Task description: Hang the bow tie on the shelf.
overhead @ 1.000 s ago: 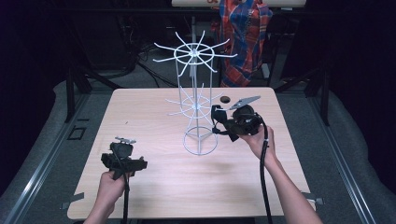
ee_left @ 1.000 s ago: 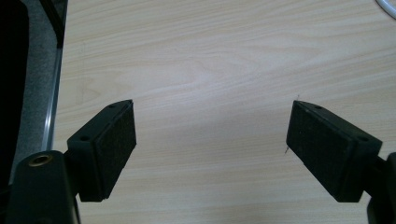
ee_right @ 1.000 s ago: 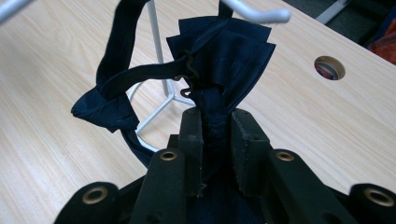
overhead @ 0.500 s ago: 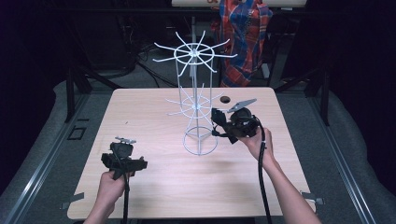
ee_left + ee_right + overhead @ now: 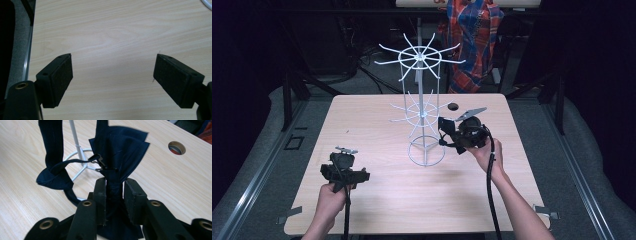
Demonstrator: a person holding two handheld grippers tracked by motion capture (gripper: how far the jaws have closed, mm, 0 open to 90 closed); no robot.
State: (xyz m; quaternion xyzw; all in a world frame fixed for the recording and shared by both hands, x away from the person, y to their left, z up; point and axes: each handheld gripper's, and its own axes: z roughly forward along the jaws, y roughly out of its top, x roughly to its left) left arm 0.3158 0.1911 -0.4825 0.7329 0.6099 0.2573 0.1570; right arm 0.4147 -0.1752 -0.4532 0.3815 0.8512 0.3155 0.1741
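Pinching a dark bow tie (image 5: 117,157), right gripper (image 5: 114,192) hides its knot.

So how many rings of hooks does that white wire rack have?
2: one large ring of hooks at the top of the white wire display rack, one smaller ring of hooks about halfway down its pole. Both look empty.

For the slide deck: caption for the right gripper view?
Right gripper shut on a dark blue bow tie, strap looping beside the white wire rack.
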